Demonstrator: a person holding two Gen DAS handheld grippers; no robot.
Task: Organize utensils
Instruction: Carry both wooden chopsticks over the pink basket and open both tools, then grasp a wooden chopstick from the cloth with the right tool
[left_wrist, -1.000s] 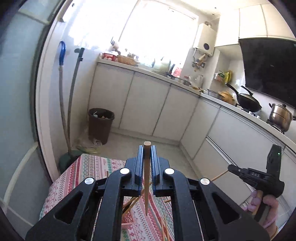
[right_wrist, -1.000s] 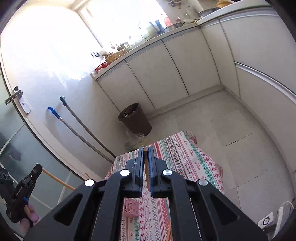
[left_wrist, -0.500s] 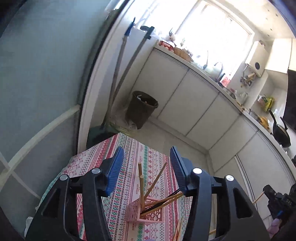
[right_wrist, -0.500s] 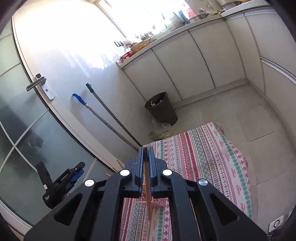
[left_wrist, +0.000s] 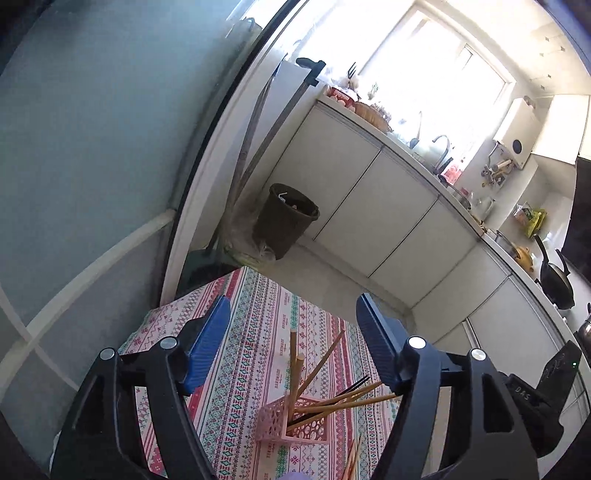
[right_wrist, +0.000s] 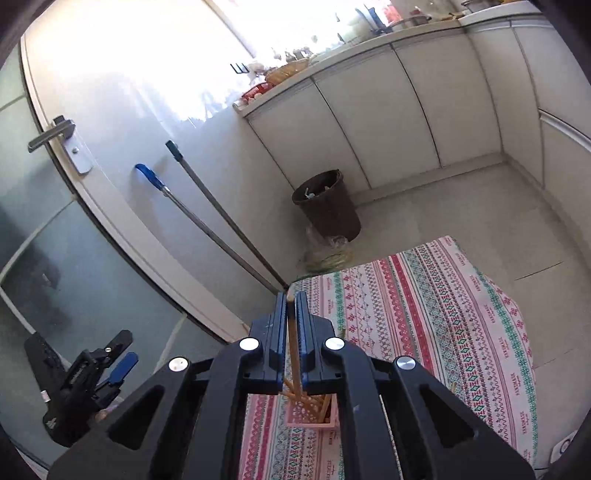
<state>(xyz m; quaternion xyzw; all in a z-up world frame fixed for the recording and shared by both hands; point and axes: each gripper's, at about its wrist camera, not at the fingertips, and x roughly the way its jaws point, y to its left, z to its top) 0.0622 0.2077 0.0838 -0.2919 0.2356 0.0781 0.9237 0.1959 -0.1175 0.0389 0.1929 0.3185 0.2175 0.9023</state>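
A pink lattice basket (left_wrist: 291, 421) stands on the patterned tablecloth (left_wrist: 255, 332) and holds several wooden and dark chopsticks leaning at different angles. My left gripper (left_wrist: 293, 299) hovers above and behind it, jaws wide and still opening, with nothing between them. In the right wrist view my right gripper (right_wrist: 291, 295) is over the same basket (right_wrist: 314, 415). An upright wooden chopstick (right_wrist: 291, 332) stands between its pads with its lower end down in the basket. Those jaws are opening, and a thin gap shows on each side of the stick. My left gripper (right_wrist: 123, 350) appears at the lower left.
A few loose chopsticks (left_wrist: 352, 458) lie on the cloth near the basket. Beyond the table's far edge are bare floor, a dark waste bin (right_wrist: 327, 206), two mop handles (right_wrist: 207, 218) against the wall, a glass door and white cabinets (left_wrist: 369, 206).
My left gripper let go of its chopstick, which now stands in the basket, and its jaws spread wide. My right gripper carried its chopstick over the basket and began to part its pads.
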